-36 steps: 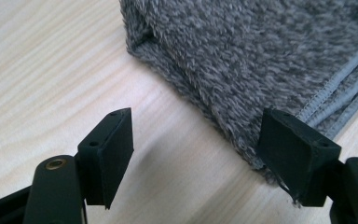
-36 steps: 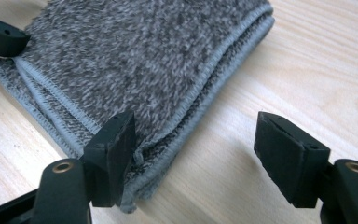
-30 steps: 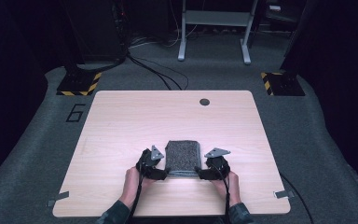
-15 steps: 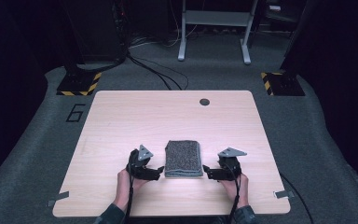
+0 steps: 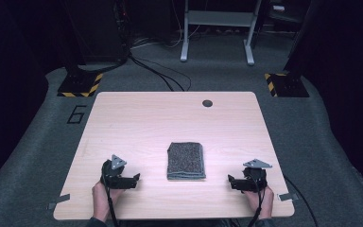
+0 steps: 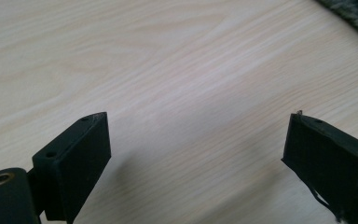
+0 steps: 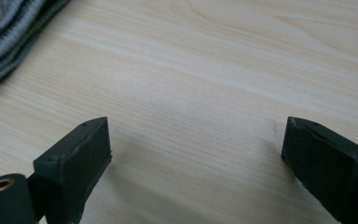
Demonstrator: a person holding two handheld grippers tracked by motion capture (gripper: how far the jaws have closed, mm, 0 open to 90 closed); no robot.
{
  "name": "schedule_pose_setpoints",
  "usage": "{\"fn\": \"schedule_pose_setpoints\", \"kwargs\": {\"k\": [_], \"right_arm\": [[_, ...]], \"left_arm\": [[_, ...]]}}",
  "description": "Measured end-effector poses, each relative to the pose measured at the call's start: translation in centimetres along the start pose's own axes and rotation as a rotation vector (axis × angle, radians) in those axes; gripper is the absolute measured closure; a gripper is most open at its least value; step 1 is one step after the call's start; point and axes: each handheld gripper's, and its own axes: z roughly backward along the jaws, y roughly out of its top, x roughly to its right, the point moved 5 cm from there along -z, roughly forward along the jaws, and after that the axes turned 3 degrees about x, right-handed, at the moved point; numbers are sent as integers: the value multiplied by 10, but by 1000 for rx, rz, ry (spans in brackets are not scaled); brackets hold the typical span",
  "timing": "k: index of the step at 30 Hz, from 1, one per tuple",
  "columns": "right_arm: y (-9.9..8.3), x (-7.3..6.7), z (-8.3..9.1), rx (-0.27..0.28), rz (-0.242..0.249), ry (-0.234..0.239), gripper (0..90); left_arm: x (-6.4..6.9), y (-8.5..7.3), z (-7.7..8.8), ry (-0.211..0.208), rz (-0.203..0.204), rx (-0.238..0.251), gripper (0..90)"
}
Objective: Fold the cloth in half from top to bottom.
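Note:
A folded grey towel [image 5: 185, 161] lies flat on the light wooden table [image 5: 170, 118], near the front middle. My left gripper [image 5: 135, 180] rests low over the table to the towel's left, well apart from it. Its jaws have just been opening and stand wide with bare wood between them [image 6: 196, 140]; a corner of the towel [image 6: 354, 18] shows at the top right. My right gripper [image 5: 230, 181] sits to the towel's right, also apart from it. Its jaws have just been opening too, with nothing between them [image 7: 196, 144]; the towel's edge [image 7: 9, 32] shows at the upper left.
A small dark round hole [image 5: 207, 103] marks the table's far side. Beyond the table are grey carpet, black cables [image 5: 156, 71], a metal stand [image 5: 217, 33] and yellow-black striped bases [image 5: 81, 86].
Both grippers have let go of the towel and moved outward, the left one leftward and the right one rightward. Their jaws have opened. The towel lies still, folded.

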Motion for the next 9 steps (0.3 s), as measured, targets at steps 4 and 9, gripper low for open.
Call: {"fn": "schedule_pose_setpoints", "kwargs": {"k": [4, 9], "right_arm": [[-3, 3, 0, 12, 21, -24, 45], [-3, 4, -2, 10, 14, -37, 7]], "left_arm": [[-4, -5, -2, 1, 19, 2, 59], [-7, -7, -2, 14, 34, 25, 40]]}}
